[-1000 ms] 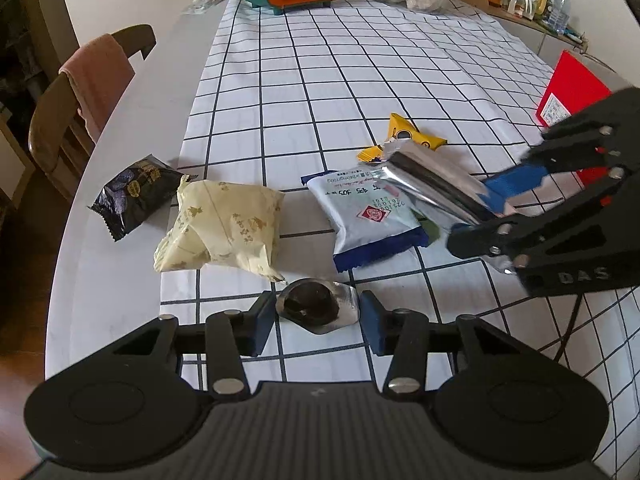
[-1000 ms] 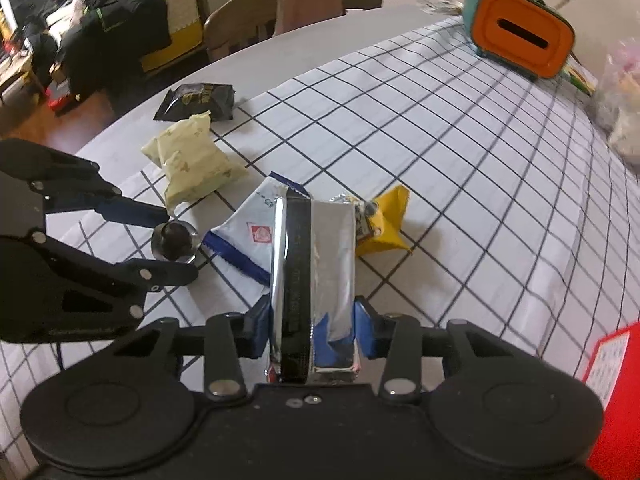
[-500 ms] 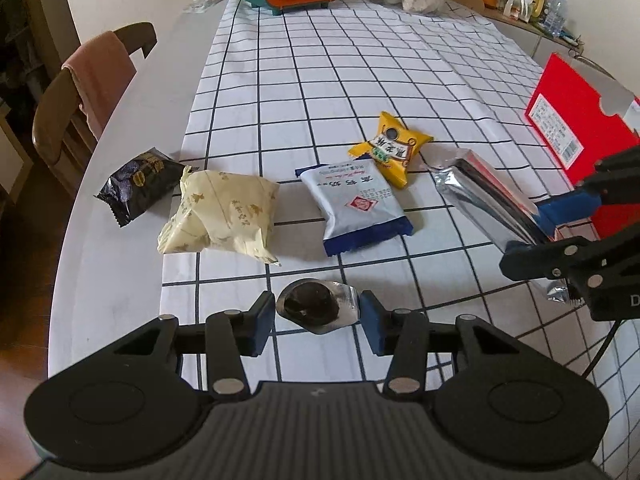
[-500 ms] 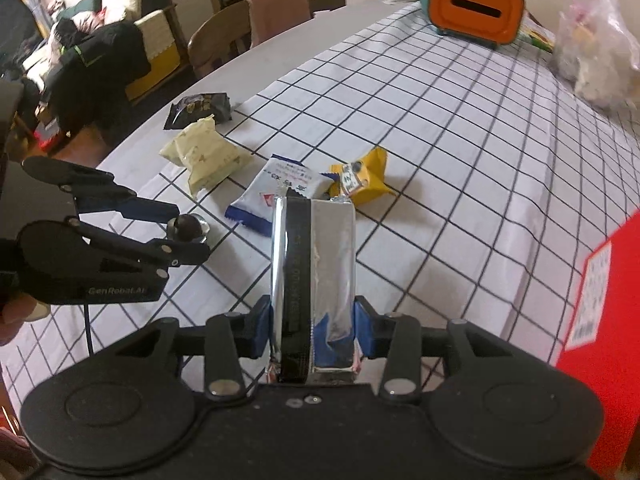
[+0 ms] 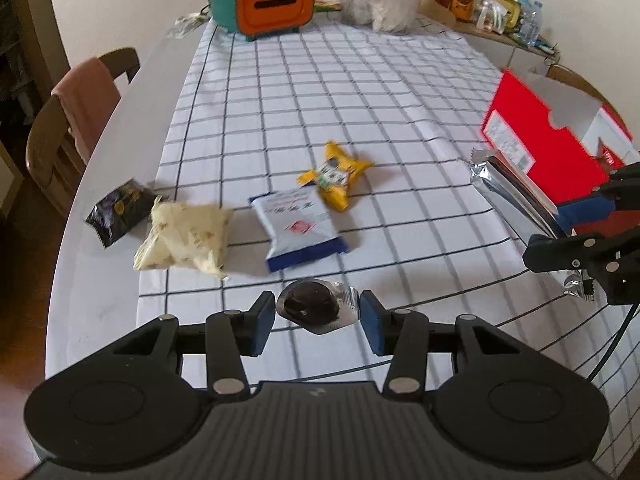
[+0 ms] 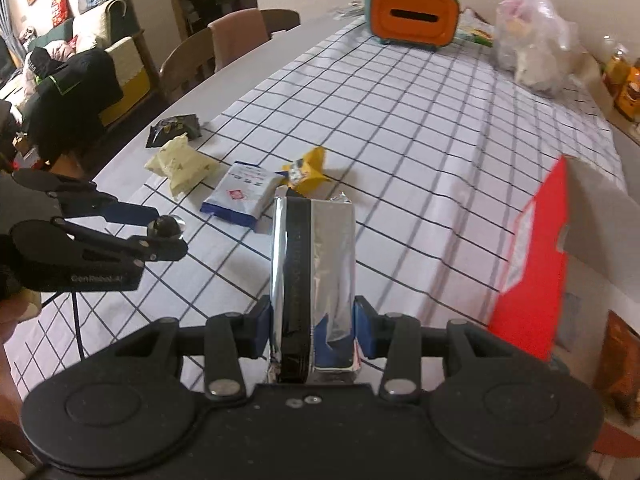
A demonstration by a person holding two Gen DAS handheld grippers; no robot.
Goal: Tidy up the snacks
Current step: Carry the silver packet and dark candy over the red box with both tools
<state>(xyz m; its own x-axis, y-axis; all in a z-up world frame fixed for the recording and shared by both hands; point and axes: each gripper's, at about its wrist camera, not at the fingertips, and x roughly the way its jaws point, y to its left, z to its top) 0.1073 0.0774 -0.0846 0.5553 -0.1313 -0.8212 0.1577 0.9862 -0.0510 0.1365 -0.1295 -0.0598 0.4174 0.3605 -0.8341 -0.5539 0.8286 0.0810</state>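
I held two snacks at once at this moment. My right claw [image 6: 313, 330] pinched a long silver foil packet [image 6: 313, 276] by its near end, carried clear of the surface [image 5: 320, 92] and close beside the red box [image 5: 548, 148] at the right edge. My left claw [image 5: 318, 322] was pressed against a small foil-wrapped dark sweet [image 5: 316, 310], its pads touching the wrapper on both sides (whether it was lifted or resting on the cloth I could not tell).

I judged the step in hand to be transport to the box. The next move called for bringing the packet over the box opening, then releasing; the opening faced away from both cameras, so alignment would need care.

Four snacks lay toward the left edge: a black packet [image 5: 120, 210], a cream packet [image 5: 186, 242], a blue-and-white packet [image 5: 300, 234] and a yellow packet [image 5: 336, 176], the last two touching.

The surface carried a checked cloth. An orange-fronted teal appliance [image 5: 264, 2] and a clear plastic bag [image 5: 380, 0] stood at the far edge. A chair [image 5: 76, 120] draped with pink cloth stood beyond the left edge.
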